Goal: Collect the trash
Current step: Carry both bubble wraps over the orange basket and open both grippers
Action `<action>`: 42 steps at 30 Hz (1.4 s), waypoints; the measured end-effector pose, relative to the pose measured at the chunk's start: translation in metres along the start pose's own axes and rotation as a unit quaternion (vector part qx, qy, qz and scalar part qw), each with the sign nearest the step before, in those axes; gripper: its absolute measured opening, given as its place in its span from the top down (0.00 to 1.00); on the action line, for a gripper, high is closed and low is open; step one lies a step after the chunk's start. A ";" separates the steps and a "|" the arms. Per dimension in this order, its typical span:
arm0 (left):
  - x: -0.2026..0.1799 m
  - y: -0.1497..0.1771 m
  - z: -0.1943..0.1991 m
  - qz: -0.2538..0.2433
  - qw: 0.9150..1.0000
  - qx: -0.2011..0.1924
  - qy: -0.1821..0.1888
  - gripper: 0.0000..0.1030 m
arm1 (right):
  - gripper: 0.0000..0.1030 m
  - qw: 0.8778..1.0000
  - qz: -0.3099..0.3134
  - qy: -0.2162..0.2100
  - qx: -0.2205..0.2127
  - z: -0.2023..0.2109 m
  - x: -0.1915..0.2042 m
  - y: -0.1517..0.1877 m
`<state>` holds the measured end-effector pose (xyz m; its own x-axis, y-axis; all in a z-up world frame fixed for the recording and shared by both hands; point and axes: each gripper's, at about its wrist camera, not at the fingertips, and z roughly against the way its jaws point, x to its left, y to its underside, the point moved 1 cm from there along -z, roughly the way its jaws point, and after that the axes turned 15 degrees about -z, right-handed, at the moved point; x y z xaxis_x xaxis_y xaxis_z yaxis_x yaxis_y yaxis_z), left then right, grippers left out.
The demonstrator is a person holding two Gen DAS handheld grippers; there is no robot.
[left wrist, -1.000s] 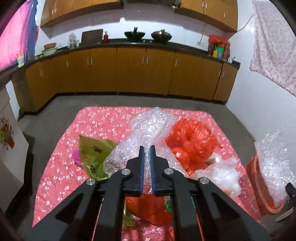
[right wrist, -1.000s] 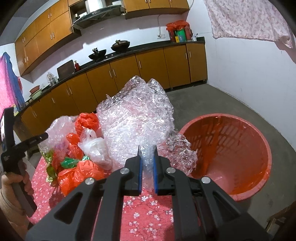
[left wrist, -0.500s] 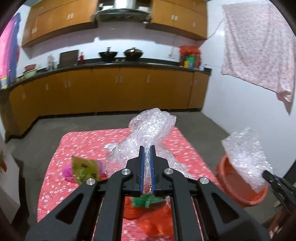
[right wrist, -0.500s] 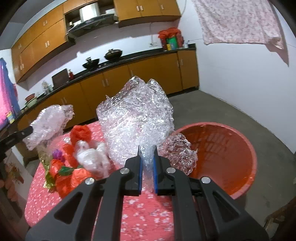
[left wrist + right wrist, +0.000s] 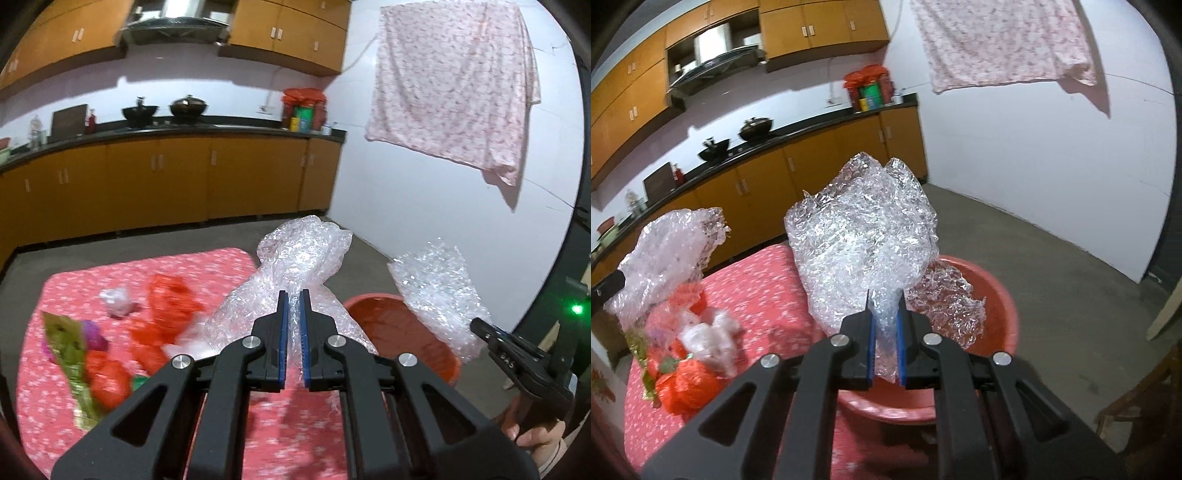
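My left gripper [image 5: 291, 299] is clamped on a crumpled sheet of clear bubble wrap [image 5: 295, 258]; blue pads pinch its neck, the bulk fans out ahead of and above the jaws. My right gripper [image 5: 884, 299] is clamped on a second crumpled clear bubble-wrap wad [image 5: 864, 229], same way: neck between the pads, bulk standing up ahead of the tips.

Round red plastic basin [image 5: 997, 295] sits on the floor right behind and below my right jaws; the right wad hangs over its rim. From the left wrist view the basin [image 5: 388, 321] is just right of my left jaws, with the right gripper [image 5: 480, 326] and its wad [image 5: 436, 291] beyond it.

Left of both jaws, on the pink floral tablecloth [image 5: 207, 266]: crumpled red plastic bags [image 5: 166, 302], a flat olive-green foil wrapper [image 5: 70, 343], a small white plastic wad [image 5: 116, 301], something purple [image 5: 94, 338]. All blurred.

Readable writing: none. Print on the green wrapper and on the tins [image 5: 870, 96] on the far counter is too small or smeared. Pink floral cloth [image 5: 454, 77] hangs on the wall above right of my jaws
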<state>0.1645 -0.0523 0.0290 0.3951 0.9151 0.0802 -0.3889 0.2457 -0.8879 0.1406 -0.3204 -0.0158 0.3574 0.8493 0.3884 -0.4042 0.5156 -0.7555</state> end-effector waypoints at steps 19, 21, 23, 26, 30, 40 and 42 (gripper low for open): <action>-0.079 0.016 -0.078 -0.009 0.995 0.044 0.090 0.94 | 0.90 0.998 -0.052 0.042 0.014 -0.040 -0.047 -0.016; -0.085 0.016 -0.086 -0.010 0.995 0.048 0.092 0.94 | 0.90 0.997 -0.057 0.042 0.019 -0.048 -0.048 -0.017; -0.090 0.016 -0.092 -0.012 0.994 0.052 0.095 0.94 | 0.90 0.997 -0.061 0.042 0.022 -0.054 -0.050 -0.018; -0.098 0.017 -0.102 -0.017 0.993 0.057 0.100 0.94 | 0.90 0.997 -0.059 0.040 0.027 -0.061 -0.053 -0.018; -0.105 0.018 -0.114 -0.020 0.992 0.066 0.109 0.94 | 0.88 0.997 -0.057 0.031 0.034 -0.069 -0.056 -0.015; -0.104 0.027 -0.126 -0.009 0.990 0.082 0.114 0.66 | 0.73 0.998 -0.054 0.017 0.039 -0.071 -0.061 -0.010; -0.096 0.028 -0.124 -0.001 0.991 0.083 0.108 0.66 | 0.67 0.998 -0.051 0.023 0.033 -0.068 -0.063 -0.010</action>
<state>0.2191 -0.1732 -0.0598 0.5580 0.8292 -0.0321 -0.5116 0.3132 -0.8001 0.1794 -0.3865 -0.0684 0.4366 0.7871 0.4358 -0.4174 0.6063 -0.6769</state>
